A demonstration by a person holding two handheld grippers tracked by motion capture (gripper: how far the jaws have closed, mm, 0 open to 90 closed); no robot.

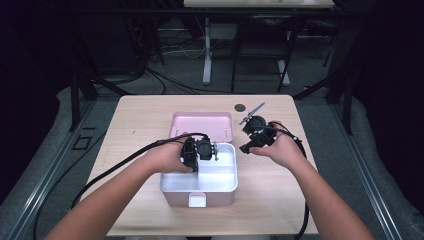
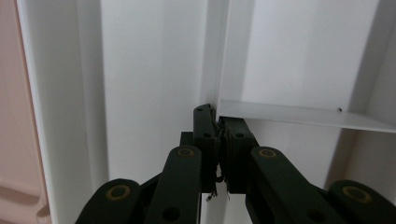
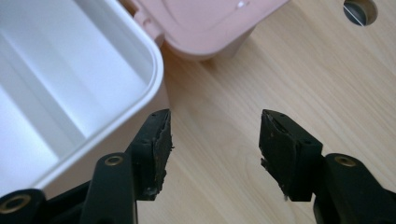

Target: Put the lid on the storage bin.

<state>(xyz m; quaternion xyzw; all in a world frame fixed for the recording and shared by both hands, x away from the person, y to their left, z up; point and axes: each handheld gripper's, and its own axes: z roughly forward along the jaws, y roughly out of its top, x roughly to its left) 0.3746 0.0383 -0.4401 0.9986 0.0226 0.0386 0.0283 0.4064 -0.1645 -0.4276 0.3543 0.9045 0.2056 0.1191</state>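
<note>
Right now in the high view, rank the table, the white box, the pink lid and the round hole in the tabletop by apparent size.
1. table
2. white box
3. pink lid, slightly smaller looking, but it lies farther from the camera, so the order of these two is unsure
4. round hole

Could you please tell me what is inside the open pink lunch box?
The lunch box holds white dividers and the shut left tool, pinching a divider's edge. No food visible; the hand hides the near-left corner.

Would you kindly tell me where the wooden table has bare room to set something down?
The light wooden table is bare left of the pink-and-white lunch box and along the front right edge. It is crowded mid-right, between the box, the pink lid and the right gripper.
</note>
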